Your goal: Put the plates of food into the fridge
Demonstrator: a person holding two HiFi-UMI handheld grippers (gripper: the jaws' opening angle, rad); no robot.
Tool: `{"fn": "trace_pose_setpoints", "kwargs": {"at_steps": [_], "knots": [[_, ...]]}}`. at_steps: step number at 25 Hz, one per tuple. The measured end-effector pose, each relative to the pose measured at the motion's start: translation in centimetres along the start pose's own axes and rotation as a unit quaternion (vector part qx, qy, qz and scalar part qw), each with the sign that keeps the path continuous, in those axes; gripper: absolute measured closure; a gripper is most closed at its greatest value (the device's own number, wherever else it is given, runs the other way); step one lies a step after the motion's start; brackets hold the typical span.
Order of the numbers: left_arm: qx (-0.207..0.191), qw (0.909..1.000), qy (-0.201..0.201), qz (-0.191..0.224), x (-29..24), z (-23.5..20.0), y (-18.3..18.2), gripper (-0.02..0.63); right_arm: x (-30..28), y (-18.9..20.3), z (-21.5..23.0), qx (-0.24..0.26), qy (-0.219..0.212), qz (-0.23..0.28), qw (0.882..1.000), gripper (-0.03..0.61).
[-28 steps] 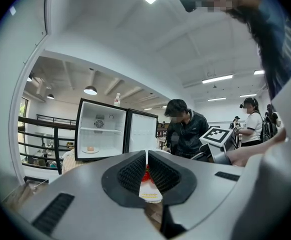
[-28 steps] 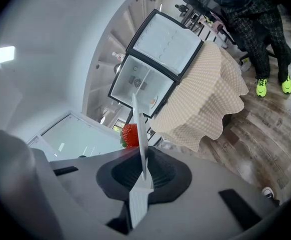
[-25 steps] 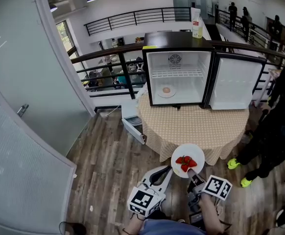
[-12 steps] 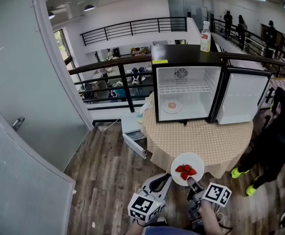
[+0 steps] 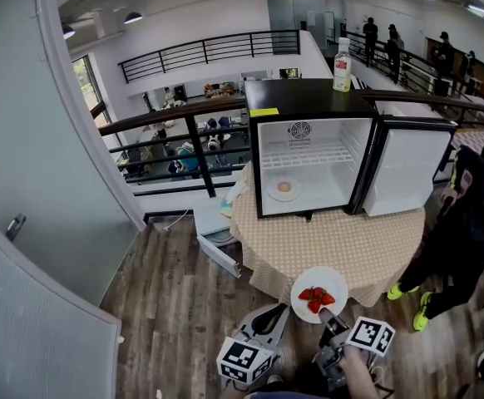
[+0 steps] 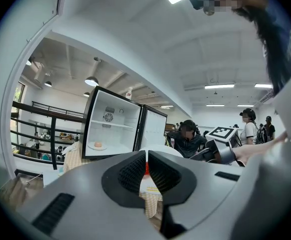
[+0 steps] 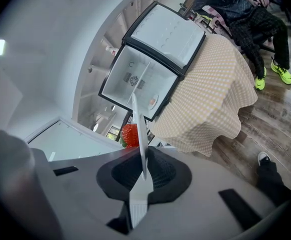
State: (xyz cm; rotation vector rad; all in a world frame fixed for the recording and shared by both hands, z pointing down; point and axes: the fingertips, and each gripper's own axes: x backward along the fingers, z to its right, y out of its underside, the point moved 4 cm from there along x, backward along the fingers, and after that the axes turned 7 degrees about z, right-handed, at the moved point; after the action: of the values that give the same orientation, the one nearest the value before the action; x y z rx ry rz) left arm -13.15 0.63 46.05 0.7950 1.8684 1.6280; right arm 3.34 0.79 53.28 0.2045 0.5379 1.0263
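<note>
A white plate of strawberries (image 5: pixel 318 293) hangs level just off the near edge of the round table (image 5: pixel 342 238), and my right gripper (image 5: pixel 328 316) is shut on its near rim. In the right gripper view the plate (image 7: pixel 139 129) stands edge-on between the pads, with a strawberry (image 7: pixel 130 135) on its left. The small black fridge (image 5: pixel 308 152) stands open on the table's far side. A second plate with a bit of food (image 5: pixel 283 189) lies on its floor. My left gripper (image 5: pixel 264 320) hovers left of the plate, shut and holding nothing.
The fridge door (image 5: pixel 407 169) hangs open to the right. A bottle (image 5: pixel 341 54) stands on the fridge top. A person in dark clothes (image 5: pixel 473 214) sits at the table's right. A black railing (image 5: pixel 175 131) runs behind, and a glass wall (image 5: pixel 42 189) is at the left.
The view has shifted a little toward the table and fridge. The plate of strawberries stays gripped in my right gripper, and the left gripper keeps its place beside it.
</note>
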Motion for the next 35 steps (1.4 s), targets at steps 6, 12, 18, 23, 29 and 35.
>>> {"fn": "trace_pose_setpoints", "kwargs": {"at_steps": [6,12,18,23,29,35], "knots": [[0.011,0.9998,-0.011,-0.012,-1.6,-1.8,0.7,0.598,-2.5,-2.0,0.0,-0.009,-0.004,-0.003,1.0,0.549],[0.01,0.9988,-0.045,-0.014,-5.3,-5.1,0.3,0.598,-7.0,-6.3,0.0,-0.011,-0.017,-0.011,1.0,0.549],[0.009,0.9978,-0.064,-0.011,-11.7,-6.8,-0.5,0.598,-11.1,-12.0,0.4,-0.007,-0.022,-0.026,0.999,0.549],[0.007,0.9974,-0.071,-0.012,-17.3,-7.4,-1.1,0.598,-13.9,-17.0,0.9,-0.006,-0.033,-0.032,0.999,0.549],[-0.001,0.9963,-0.086,-0.01,-22.3,-8.1,-1.5,0.598,-16.6,-21.5,1.1,-0.005,-0.052,-0.04,0.998,0.549],[-0.005,0.9961,-0.085,-0.02,-24.9,-8.0,-1.2,0.598,-18.3,-24.1,1.0,-0.009,-0.067,-0.042,0.997,0.549]]}}
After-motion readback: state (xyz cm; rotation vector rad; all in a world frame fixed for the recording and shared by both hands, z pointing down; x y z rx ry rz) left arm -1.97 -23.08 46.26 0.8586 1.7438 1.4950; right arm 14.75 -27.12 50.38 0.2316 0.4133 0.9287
